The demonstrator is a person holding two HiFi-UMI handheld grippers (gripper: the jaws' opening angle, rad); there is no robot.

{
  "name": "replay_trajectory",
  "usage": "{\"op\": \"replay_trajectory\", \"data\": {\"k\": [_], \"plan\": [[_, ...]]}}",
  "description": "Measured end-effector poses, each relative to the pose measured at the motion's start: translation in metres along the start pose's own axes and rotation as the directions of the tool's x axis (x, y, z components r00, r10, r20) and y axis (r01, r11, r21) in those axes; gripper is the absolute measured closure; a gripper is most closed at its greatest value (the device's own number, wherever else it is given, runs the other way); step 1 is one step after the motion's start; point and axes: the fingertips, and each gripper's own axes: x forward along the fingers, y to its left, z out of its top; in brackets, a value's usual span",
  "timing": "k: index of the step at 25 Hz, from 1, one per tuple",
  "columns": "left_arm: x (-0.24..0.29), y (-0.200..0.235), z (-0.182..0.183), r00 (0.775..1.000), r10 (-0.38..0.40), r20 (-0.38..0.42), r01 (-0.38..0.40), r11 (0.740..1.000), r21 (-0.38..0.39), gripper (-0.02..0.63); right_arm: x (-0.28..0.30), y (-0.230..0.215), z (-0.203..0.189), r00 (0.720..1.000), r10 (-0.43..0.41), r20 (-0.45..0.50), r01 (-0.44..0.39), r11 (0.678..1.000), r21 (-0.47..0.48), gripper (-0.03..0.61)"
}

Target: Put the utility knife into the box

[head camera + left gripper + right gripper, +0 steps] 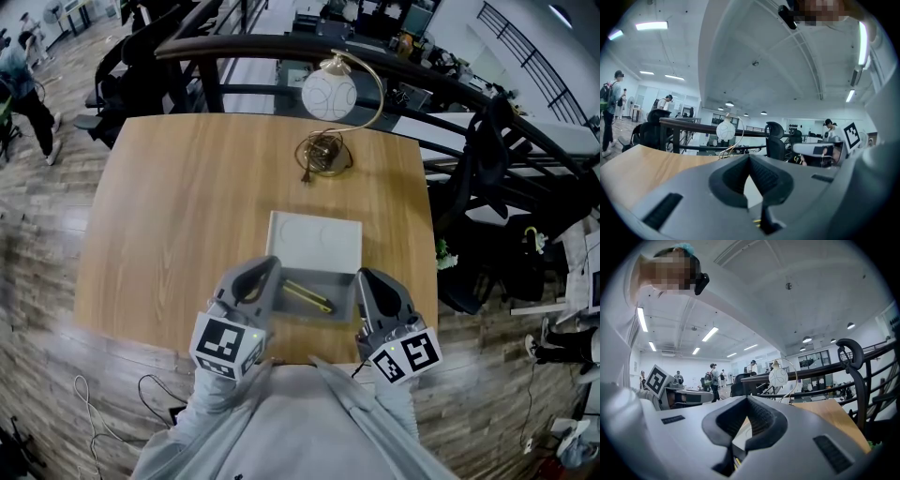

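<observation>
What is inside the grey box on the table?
A utility knife lies diagonally in the open box. The left gripper and right gripper cover the box's two ends, so anything there is hidden.

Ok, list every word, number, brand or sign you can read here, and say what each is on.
No readable words, numbers or brands anywhere.
Black-and-white square marker on the left cube: a coded pattern, no letters.
Black-and-white square marker on the right cube: the same, no letters.
White square box lid: faint circles only, no print.
Yellow utility knife: any print is too small to read.
</observation>
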Motion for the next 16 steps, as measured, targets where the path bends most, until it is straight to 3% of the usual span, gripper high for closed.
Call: {"op": "replay_trajectory", "data": {"k": [5,16], "plan": [[0.001,0.002,0.0,1.0,0.0,0.011,0.0,1.0,-0.029,0.595,-0.002,-0.001,0.001,1.0,0.003,-0.001,-0.003,1.0,-0.001,0.563],[0.007,0.01,0.005,0.999,-0.015,0.03,0.014,1.0,0.011,0.595,0.0,-0.004,0.001,1.0,0.0,0.002,0.0,1.0,-0.009,0.563]]}}
